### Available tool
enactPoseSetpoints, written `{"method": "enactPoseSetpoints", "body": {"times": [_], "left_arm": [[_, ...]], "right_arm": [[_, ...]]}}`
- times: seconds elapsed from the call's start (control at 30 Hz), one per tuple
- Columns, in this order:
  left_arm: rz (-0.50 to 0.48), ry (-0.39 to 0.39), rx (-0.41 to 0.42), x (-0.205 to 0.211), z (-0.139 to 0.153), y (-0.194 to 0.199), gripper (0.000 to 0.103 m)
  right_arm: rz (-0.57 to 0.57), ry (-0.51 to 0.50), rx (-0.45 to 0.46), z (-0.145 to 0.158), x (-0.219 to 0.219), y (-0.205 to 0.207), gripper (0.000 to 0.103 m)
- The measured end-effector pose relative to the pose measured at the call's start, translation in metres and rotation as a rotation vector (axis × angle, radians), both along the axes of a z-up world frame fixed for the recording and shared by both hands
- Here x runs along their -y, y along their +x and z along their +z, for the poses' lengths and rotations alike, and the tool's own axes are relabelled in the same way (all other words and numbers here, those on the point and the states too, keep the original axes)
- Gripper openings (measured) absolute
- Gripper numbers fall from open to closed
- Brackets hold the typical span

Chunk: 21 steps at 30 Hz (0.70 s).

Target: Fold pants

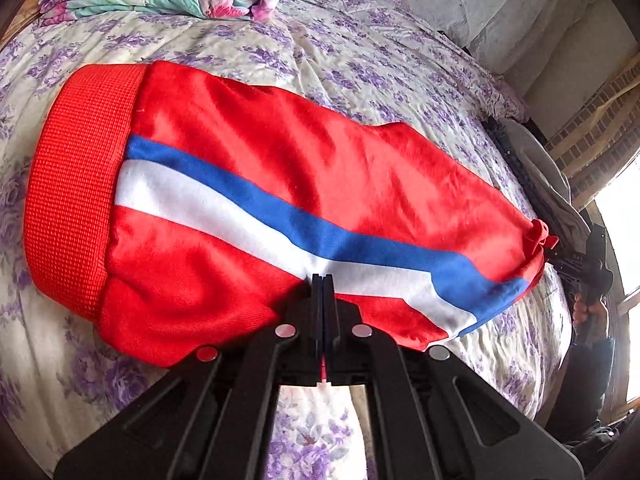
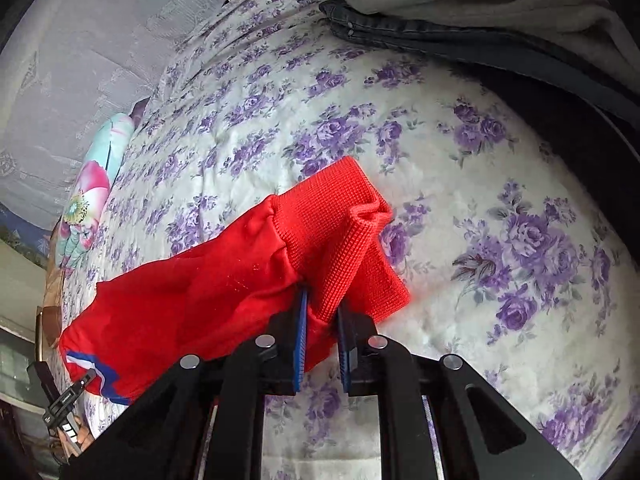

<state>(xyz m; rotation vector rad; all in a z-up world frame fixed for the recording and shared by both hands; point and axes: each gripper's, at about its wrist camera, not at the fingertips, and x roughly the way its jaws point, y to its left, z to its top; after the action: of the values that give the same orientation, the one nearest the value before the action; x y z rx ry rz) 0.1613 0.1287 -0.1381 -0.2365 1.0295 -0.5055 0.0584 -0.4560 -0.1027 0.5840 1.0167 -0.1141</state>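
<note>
one pair of red fleece pants with a blue and a white stripe [image 1: 256, 216] lies on the purple-flowered bedsheet [image 1: 280, 48]. my left gripper [image 1: 322, 280] is clenched on its six-o'clock edge; my right gripper [image 2: 322, 312] pinches the ribbed red cuff [image 2: 344, 240].

Floral-sheeted bed [image 1: 360, 60], bright window [image 1: 624, 216]

Both of your views are bright with soft daylight. In the left wrist view the window [image 1: 624, 280] at 3 o'clock is blown out to white, and it is probably your main light source. The red pants [image 1: 280, 200] show pale sheen across their folds. Fisheye curvature bends the bed [image 2: 480, 200] strongly, and dark vignetting rims every corner. The near black arms look slightly soft; shadows stay faint.
</note>
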Motion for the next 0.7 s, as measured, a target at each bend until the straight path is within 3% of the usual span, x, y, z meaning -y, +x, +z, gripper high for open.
{"method": "enactPoseSetpoints", "body": {"times": [0.17,0.27,0.3,0.4,0.47,0.6,0.7], "left_arm": [[0.003,0.022,0.01,0.003,0.002,-0.002,0.001],[0.006,0.021,0.001,0.004,0.003,-0.002,0.001],[0.005,0.036,-0.003,0.006,0.006,-0.004,0.001],[-0.025,0.136,0.035,0.014,0.022,-0.013,0.001],[-0.038,0.183,0.073,0.016,0.038,-0.015,0.005],[-0.024,0.186,0.095,0.014,0.061,0.007,0.012],[-0.01,0.137,0.059,0.008,0.061,0.035,0.012]], "right_arm": [[0.014,-0.009,-0.01,0.01,0.005,-0.019,0.018],[0.018,-0.035,-0.057,0.008,0.009,-0.025,0.029],[0.019,-0.054,-0.074,0.009,0.01,-0.028,0.037],[-0.017,-0.162,-0.109,0.026,0.013,-0.038,0.039],[-0.023,-0.203,-0.068,0.045,0.011,-0.04,0.041],[0.088,-0.181,0.034,0.075,-0.018,-0.013,0.041],[0.201,-0.171,0.004,0.069,-0.055,0.027,0.037]]}}
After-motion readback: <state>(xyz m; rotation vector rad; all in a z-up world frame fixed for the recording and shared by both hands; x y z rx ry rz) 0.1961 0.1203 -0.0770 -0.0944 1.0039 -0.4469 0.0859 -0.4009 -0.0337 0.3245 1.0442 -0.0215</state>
